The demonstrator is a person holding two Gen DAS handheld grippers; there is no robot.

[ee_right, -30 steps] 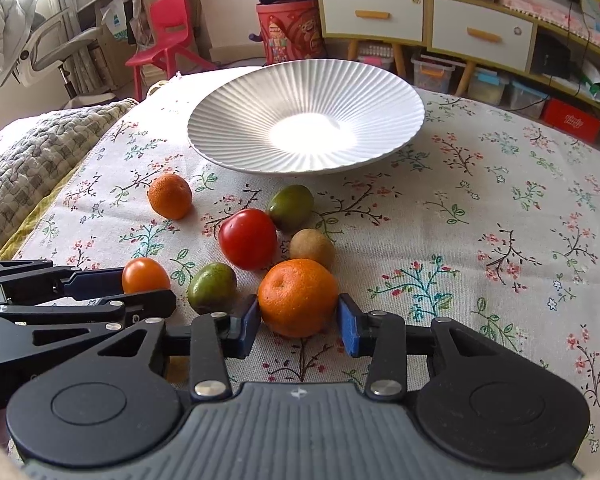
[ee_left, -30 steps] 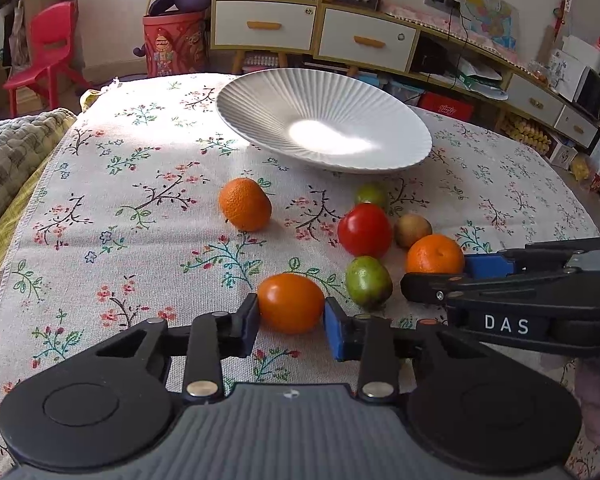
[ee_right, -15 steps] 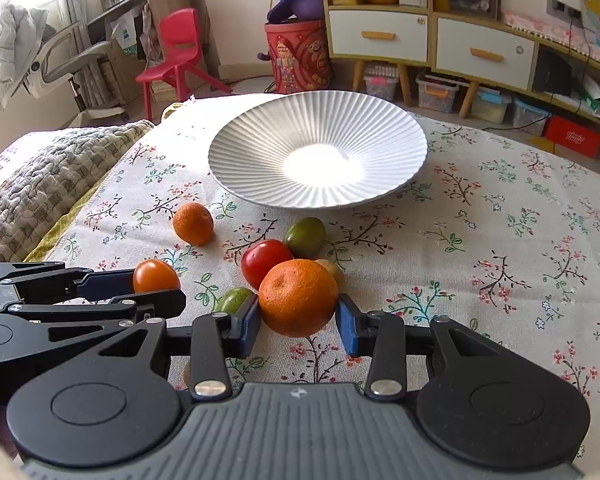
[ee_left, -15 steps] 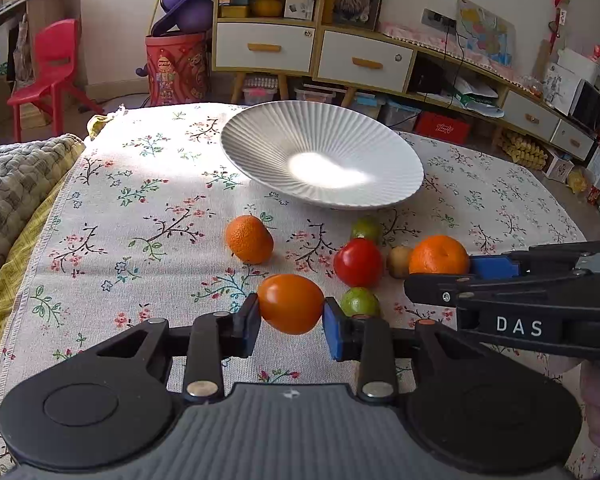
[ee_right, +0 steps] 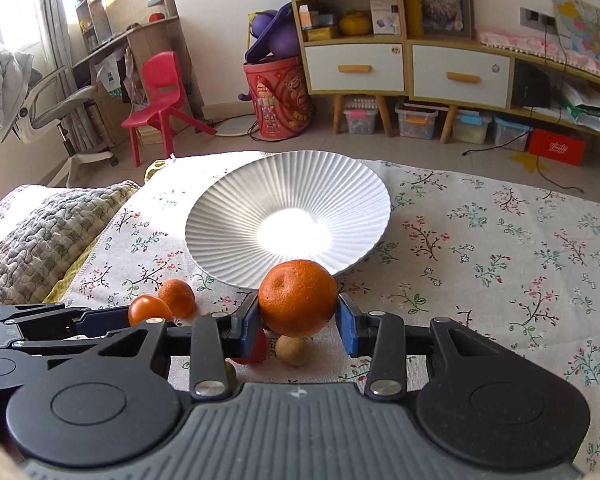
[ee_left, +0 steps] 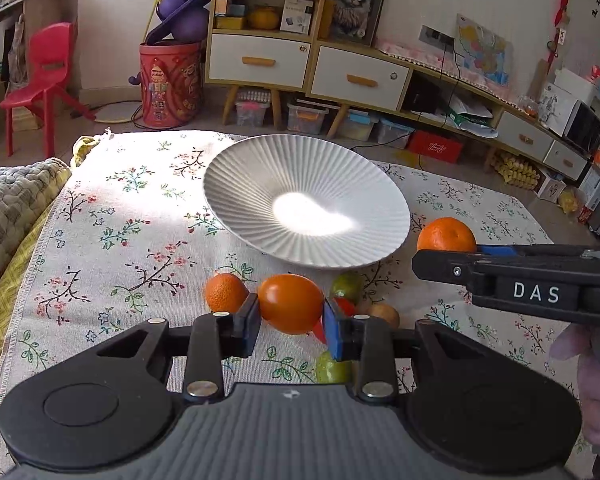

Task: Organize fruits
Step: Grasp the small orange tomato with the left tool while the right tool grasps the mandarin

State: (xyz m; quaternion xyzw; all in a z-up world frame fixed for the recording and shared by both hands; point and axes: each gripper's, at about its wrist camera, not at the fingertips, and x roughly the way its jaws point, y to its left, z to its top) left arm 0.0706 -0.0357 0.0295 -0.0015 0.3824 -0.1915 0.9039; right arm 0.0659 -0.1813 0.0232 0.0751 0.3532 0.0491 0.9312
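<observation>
Floral tablecloth [ee_left: 112, 240] underlies scene. Left gripper [ee_left: 290, 312] clamps smooth orange tomato [ee_left: 290, 302]; right gripper [ee_right: 298, 316] clamps mandarin [ee_right: 297, 298]. White ribbed plate [ee_left: 260, 184] lies straight ahead of both, beyond fingertips, lower than held fruit; neither hand clearly nearer.

A white ribbed plate [ee_left: 256, 184] sits at frame centre on a cream tablecloth [ee_left: 120, 240] printed with small floral sprigs. Below it, black hand-held grippers with blue pads pinch a smooth orange tomato [ee_left: 290, 308] and a dimpled orange mandarin [ee_right: 298, 298].
</observation>
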